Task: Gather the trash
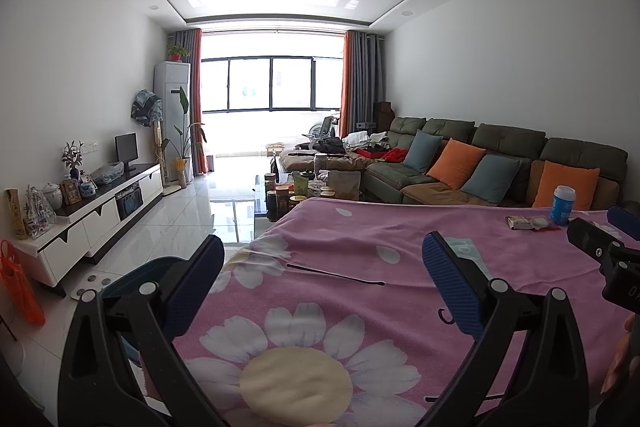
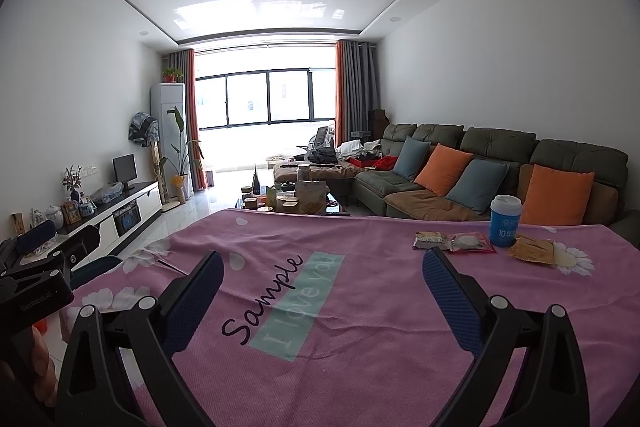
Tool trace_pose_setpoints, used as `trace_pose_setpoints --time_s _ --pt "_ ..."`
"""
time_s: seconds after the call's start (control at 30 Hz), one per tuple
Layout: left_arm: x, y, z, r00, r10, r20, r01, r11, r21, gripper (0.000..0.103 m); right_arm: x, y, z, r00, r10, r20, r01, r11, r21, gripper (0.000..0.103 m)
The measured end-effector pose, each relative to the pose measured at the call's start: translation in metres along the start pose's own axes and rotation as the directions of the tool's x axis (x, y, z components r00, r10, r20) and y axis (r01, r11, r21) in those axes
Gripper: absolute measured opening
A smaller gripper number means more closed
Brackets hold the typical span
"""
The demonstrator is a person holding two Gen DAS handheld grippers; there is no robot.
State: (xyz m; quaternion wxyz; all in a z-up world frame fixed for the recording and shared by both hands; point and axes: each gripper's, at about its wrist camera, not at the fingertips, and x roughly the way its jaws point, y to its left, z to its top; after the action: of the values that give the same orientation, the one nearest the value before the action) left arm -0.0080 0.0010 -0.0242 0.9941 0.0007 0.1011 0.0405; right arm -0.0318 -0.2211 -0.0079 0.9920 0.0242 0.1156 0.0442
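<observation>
Blue ribbed pads face each other on both black two-finger grippers. Left gripper: jaws spread wide, nothing between them, held over the near left part of the table. Right gripper: jaws likewise spread wide and empty, held over the middle of the near edge.

Table is covered by a pink woven cloth with white daisies; a teal printed band with black script runs across its centre. A thin dark stick lies flat on the cloth between the left gripper's fingers in the left wrist view, apart from both pads.

Trash sits grouped near the far right corner of the cloth, well apart from both grippers:
- brown printed snack wrapper, flat, leftmost of the group;
- clear packet with red edging and a pale round item inside, touching the brown wrapper's right end;
- blue paper cup with white lid, upright, just behind and right of the packet;
- crinkled tan-orange wrapper, flat, just right of the cup's base, partly over a printed daisy.

Beyond the table's far edge: dark green sofa with orange and grey-blue cushions, and a low glass coffee table crowded with jars.
</observation>
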Motion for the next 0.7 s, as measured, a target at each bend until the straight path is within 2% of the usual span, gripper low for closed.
trace_pose_setpoints --time_s 0.7 --pt "0.0034 0.0015 0.0003 1.000 0.011 0.009 -0.011 1.000 0.001 0.098 -0.0013 0.0010 0.0016 1.000 -0.001 0.009 0.001 1.000 0.002 0.096"
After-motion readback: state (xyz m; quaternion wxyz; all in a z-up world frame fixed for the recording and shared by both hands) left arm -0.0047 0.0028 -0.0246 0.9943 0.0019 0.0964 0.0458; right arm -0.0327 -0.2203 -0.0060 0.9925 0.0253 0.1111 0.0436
